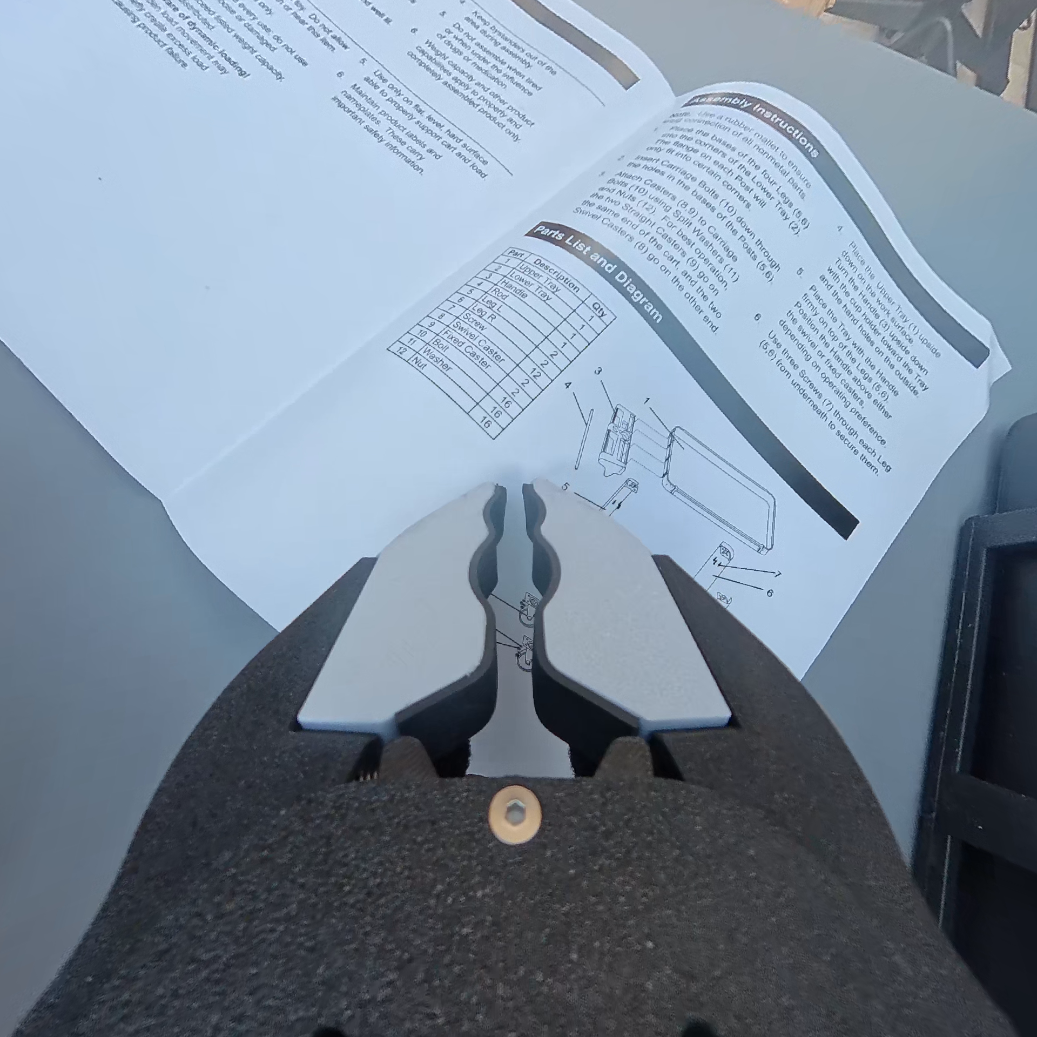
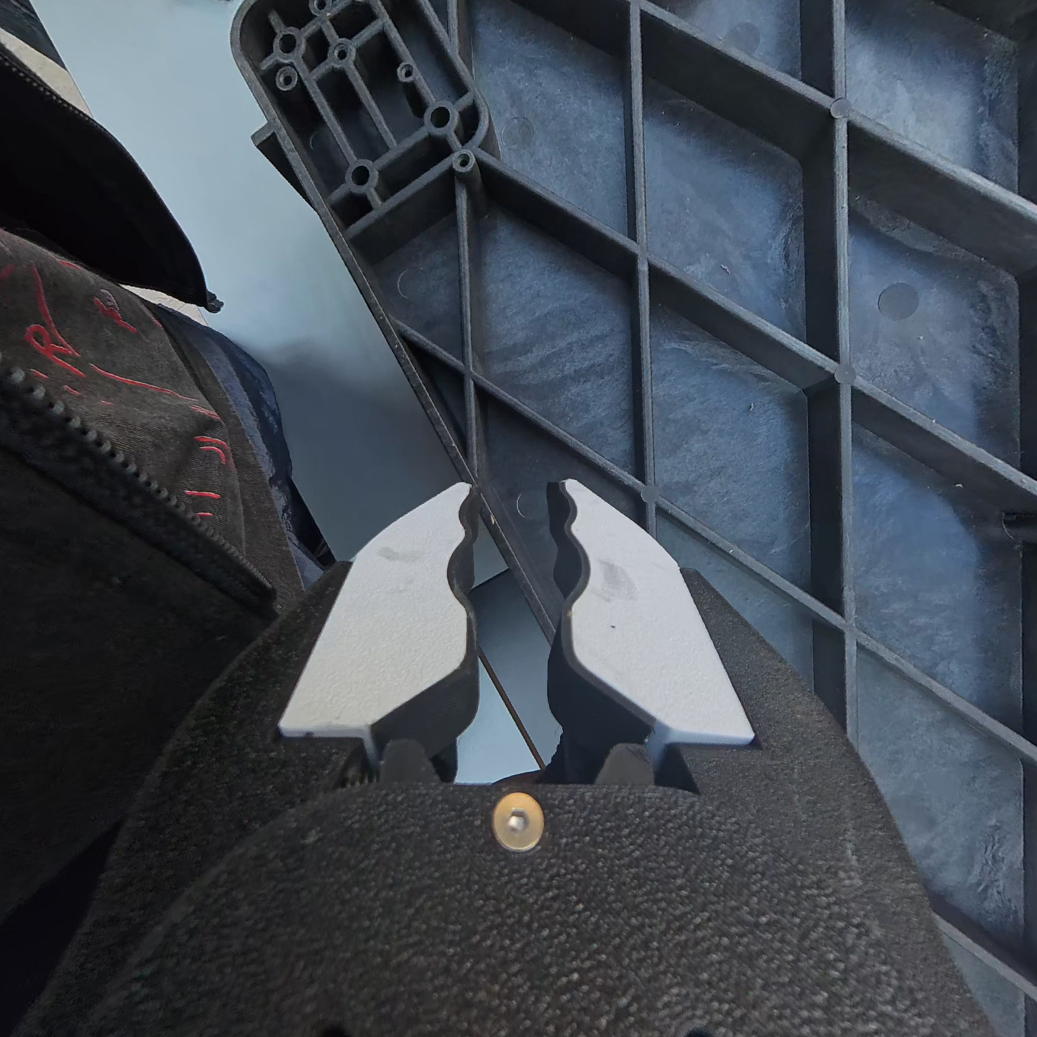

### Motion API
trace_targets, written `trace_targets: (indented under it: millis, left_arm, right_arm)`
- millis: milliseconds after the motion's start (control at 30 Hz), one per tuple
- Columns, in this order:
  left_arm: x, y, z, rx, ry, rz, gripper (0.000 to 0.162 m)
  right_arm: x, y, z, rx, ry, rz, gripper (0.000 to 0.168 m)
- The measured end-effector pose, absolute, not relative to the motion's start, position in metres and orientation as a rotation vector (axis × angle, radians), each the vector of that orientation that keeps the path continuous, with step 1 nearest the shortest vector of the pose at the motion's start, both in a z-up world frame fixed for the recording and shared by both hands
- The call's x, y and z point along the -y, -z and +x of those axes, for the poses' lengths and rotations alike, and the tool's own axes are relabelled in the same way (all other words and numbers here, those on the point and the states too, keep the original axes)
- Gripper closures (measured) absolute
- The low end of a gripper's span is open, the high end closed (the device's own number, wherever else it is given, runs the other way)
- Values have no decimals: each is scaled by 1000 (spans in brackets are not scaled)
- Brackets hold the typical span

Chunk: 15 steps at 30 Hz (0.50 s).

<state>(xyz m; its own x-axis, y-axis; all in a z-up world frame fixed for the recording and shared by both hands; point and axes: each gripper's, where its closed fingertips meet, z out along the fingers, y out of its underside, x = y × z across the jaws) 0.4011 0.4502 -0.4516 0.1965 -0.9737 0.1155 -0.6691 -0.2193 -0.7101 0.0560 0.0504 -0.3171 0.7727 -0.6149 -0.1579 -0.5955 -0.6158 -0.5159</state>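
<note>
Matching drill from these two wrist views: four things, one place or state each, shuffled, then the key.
1. left gripper
2. right gripper
3. open booklet
4. black ribbed plastic panel

a. lies flat on the grey table
b. rim runs between the jaws
c. tips nearly closed, over the printed page
d. underside faces the camera

Pairs: 1-c, 2-b, 3-a, 4-d

an open booklet (image 1: pixel 426 269) lies on the table (image 1: pixel 84 533), with the left claw (image 1: pixel 513 488) over its near edge and a ribbed tray (image 1: pixel 987 645) off to its right. in the right wrist view, the right claw (image 2: pixel 508 491) straddles the tray's (image 2: pixel 729 365) left rim, and a person's clothing (image 2: pixel 112 449) lies to the left of it.
</note>
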Motion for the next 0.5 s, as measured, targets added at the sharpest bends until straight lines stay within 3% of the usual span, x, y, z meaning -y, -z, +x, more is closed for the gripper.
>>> trace_targets:
  millis: [500]
  left_arm:
    - [-452, 450, 380, -1532, 781, -1955, 155]
  right_arm:
    - [-48, 317, 56, -900, 52, -2405, 144]
